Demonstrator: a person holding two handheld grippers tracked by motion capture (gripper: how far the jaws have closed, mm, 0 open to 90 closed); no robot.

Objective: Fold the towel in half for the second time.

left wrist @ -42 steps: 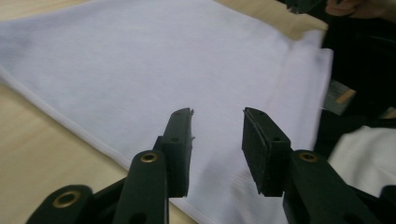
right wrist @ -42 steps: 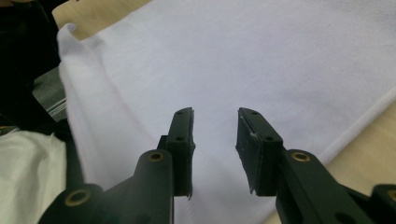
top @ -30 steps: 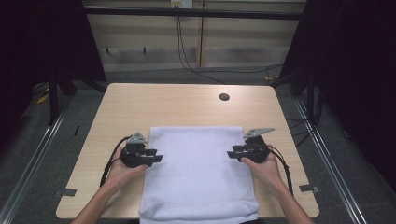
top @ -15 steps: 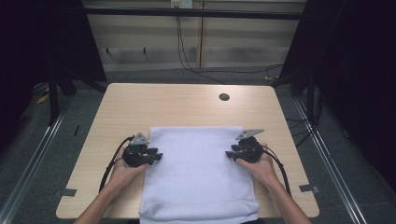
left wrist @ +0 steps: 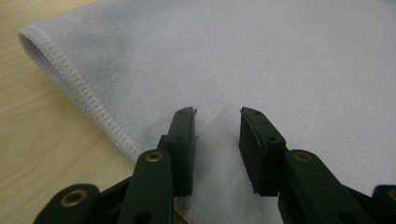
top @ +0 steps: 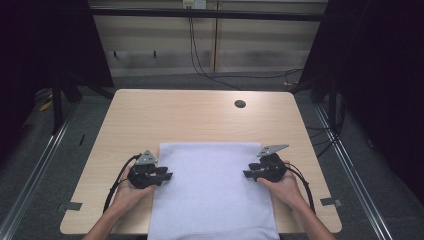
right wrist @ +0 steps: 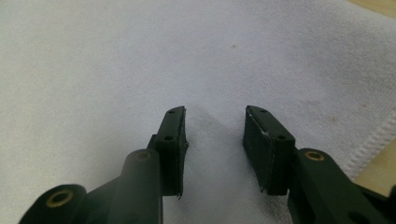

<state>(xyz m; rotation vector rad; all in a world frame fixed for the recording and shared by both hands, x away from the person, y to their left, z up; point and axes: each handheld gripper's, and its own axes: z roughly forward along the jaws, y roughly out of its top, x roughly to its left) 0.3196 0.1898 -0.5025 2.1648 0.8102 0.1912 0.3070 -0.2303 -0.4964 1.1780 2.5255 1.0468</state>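
A white towel (top: pixel 212 187) lies flat on the near half of the wooden table (top: pixel 200 117), its front end hanging over the near edge. My left gripper (top: pixel 167 175) rests at the towel's left hem, jaws open and pointing inward over the cloth (left wrist: pixel 280 60), nothing between them. The stitched hem (left wrist: pixel 88 100) runs just left of the left gripper (left wrist: pixel 217 114). My right gripper (top: pixel 248 175) sits at the towel's right side, jaws open over the cloth (right wrist: pixel 140 51), with the right gripper (right wrist: pixel 215 112) holding nothing. The right hem (right wrist: pixel 373 140) shows at the lower right.
A small dark round hole (top: pixel 240 104) sits near the table's far right. Bare wood stretches across the far half. Cables trail from both grippers toward the person's hands. Dark curtains and metal floor rails flank the table.
Both grippers have slid a little toward the near edge along the towel's sides; the right one has also moved slightly inward onto the cloth. The towel lies as before.
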